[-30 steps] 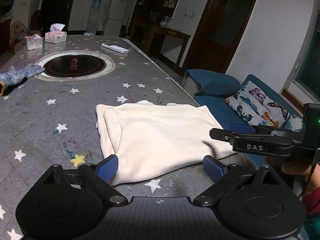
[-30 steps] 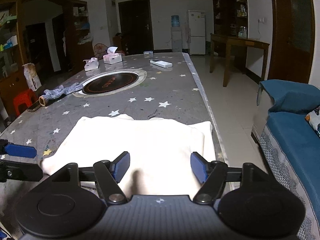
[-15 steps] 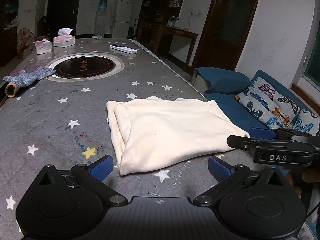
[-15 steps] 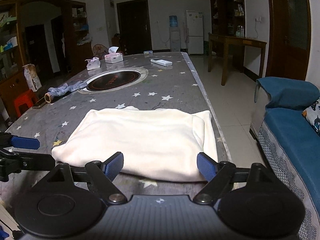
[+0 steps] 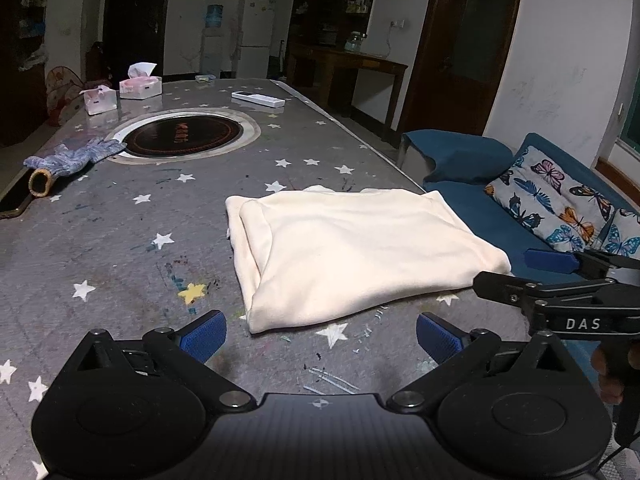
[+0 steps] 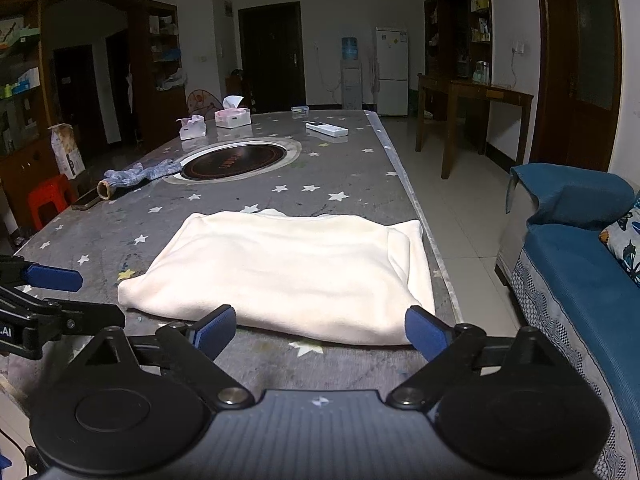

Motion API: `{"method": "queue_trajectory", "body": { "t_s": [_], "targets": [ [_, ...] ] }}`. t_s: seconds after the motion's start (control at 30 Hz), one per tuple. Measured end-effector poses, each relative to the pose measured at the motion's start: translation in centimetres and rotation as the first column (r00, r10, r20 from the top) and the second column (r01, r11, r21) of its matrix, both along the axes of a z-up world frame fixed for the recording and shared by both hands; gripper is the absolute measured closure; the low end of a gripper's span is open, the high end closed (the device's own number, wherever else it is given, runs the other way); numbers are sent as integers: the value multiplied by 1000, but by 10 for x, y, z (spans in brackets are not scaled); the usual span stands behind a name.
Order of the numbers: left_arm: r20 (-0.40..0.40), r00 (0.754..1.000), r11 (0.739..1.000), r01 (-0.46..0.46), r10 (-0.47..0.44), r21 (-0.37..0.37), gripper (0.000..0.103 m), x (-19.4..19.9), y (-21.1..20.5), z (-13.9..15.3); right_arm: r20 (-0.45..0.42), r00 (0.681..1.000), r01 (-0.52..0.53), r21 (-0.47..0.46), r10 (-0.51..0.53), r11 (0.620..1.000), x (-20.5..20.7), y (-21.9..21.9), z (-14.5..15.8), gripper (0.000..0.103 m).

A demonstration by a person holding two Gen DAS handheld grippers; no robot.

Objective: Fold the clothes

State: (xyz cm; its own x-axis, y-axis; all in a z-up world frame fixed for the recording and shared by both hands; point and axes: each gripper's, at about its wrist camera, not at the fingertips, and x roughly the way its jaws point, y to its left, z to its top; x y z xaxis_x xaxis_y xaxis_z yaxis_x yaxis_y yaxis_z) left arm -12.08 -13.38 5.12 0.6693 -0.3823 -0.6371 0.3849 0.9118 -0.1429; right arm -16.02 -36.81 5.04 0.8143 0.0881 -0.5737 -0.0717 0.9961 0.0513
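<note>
A cream garment (image 5: pixel 352 252) lies folded into a flat rectangle on the grey star-patterned table (image 5: pixel 120 248), near its right edge; the right wrist view shows the same garment (image 6: pixel 288 268). My left gripper (image 5: pixel 320 334) is open, held back from the garment's near edge with nothing between its blue pads. My right gripper (image 6: pixel 320 330) is open too, just short of the garment's near fold and empty. The right gripper (image 5: pixel 560 276) shows at the right of the left view, and the left gripper (image 6: pixel 44 292) at the left of the right view.
A round inset hotplate (image 5: pixel 182 136) sits mid-table. Blue-grey gloves (image 5: pixel 76 156), two tissue boxes (image 5: pixel 140 84) and a white remote (image 5: pixel 258 99) lie farther back. A blue sofa (image 6: pixel 580 280) with a butterfly cushion (image 5: pixel 560 204) stands past the table's right edge.
Both grippers have pulled back toward the table's near edge and away from the garment. The garment lies still, folded as before.
</note>
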Motion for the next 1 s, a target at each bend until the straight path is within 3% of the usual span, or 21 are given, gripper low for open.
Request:
{"method": "queue_trajectory", "body": {
  "t_s": [1.0],
  "targets": [
    [50, 999, 996, -18, 13, 87, 0, -19, -5, 2, 6, 1000, 12, -4, -12, 1000, -25, 9, 1, 1]
  ]
}}
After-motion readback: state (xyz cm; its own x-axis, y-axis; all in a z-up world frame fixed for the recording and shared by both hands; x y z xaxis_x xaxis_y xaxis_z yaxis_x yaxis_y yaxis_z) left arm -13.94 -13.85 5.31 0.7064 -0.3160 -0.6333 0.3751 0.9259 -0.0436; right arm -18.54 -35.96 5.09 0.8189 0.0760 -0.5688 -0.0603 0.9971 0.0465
